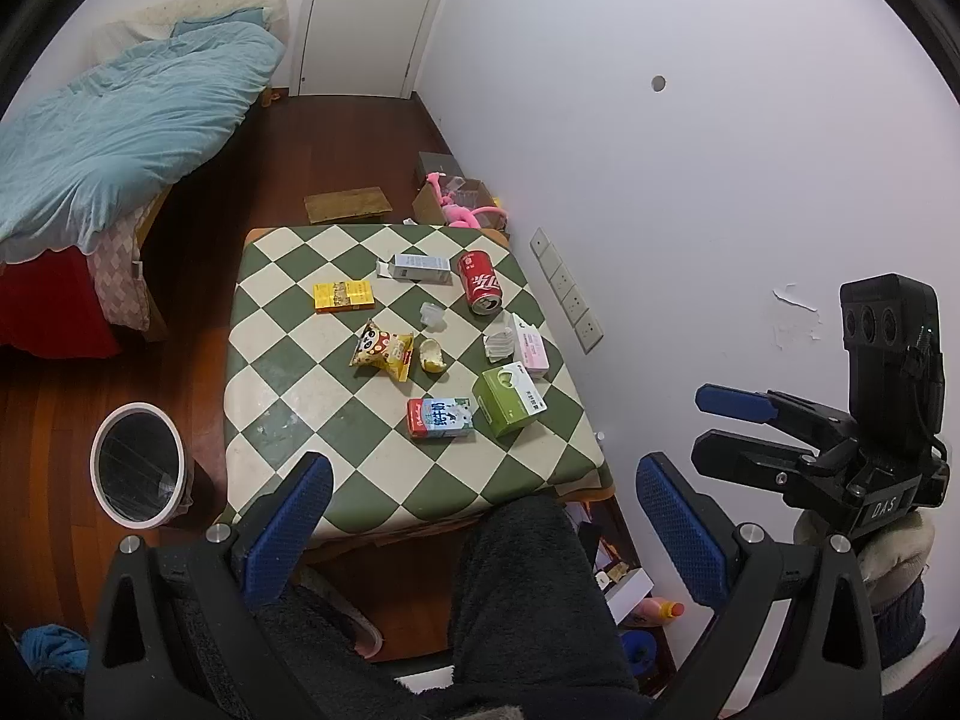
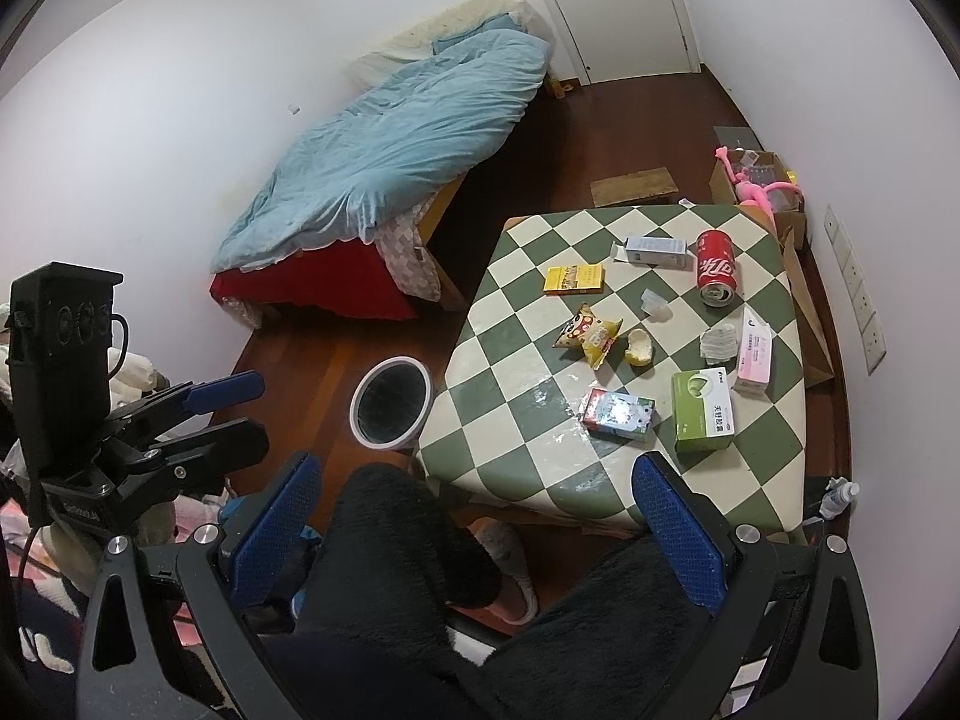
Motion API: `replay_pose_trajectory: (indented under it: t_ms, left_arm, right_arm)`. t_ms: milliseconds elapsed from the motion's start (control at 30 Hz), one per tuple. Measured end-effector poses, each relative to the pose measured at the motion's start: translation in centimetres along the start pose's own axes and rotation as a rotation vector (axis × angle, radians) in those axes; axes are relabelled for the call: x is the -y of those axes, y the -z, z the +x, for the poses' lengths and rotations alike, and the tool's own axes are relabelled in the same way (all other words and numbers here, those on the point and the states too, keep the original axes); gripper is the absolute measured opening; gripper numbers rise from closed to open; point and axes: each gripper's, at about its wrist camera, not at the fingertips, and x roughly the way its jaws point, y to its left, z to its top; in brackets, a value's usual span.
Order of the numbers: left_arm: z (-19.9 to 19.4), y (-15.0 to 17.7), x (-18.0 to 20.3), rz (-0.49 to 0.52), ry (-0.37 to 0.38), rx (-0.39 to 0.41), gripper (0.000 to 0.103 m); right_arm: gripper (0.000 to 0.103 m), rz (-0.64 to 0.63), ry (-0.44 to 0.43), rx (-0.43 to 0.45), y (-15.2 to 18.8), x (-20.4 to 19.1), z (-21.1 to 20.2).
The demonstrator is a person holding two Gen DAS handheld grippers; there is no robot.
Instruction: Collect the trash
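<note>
- Trash was seen scattered over the checkered table [image 1: 282, 420], with every place below given relative to the red cola can [image 1: 480, 290], which lay on its side toward the far right part of the tabletop.
- Just left of the can, a grey-and-white carton [image 1: 420, 269] was laid flat; further left, a yellow box [image 1: 344, 296] was found.
- Between the can and the near edge, a small clear plastic cup [image 1: 433, 317], a panda snack bag [image 1: 383, 350] and a yellowish food scrap [image 1: 433, 355] were grouped close together.
- Nearer than the can, along the right edge, a crumpled white wrapper [image 1: 498, 343] was seen touching a pink-and-white box [image 1: 533, 349]; nearer again, a green box [image 1: 509, 399] and a milk carton [image 1: 440, 417] were placed just beside each other.
- Well apart from the can, on the floor off the table's left side, a white-rimmed bin [image 1: 138, 471] was stood upright.
- The left gripper [image 1: 480, 540] was held with its jaws spread wide and nothing between them, short of the table's near edge.
- The right gripper [image 2: 477, 534] was likewise held wide apart and unloaded, above the person's dark-trousered knees [image 2: 408, 540].
</note>
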Motion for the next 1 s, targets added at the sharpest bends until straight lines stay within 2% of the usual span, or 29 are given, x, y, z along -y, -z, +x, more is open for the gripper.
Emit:
replay_pose_trajectory:
  t_ms: [1000]
  left_arm:
    - [-0.44, 0.12, -0.02, 0.006, -0.003, 0.020, 0.103]
  right_arm:
    - [0.103, -0.009, -0.003, 0.003, -0.21, -0.38, -0.24]
